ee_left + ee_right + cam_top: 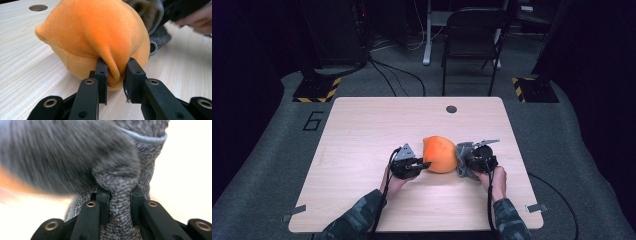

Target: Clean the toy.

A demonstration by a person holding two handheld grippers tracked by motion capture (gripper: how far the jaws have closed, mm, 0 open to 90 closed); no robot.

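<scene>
High view: a chair [472,30] stands beyond the counter [362,130]. Left gripper [424,164] fingers [101,75] pinch the orange plush [439,154] mid-counter; right gripper [464,161] fingers [102,202] clamp the grey knit cloth [464,165] touching it.

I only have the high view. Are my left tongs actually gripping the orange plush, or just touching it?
Observer: Gripping. The left tongs pinch a fold of the orange plush between both jaws.
Operator: And the right tongs?
Observer: The right tongs are clamped on a bunched fold of grey knit fabric.
Operator: Any trim on that fabric?
Observer: Yes, a smooth pale hem edges it.
</scene>
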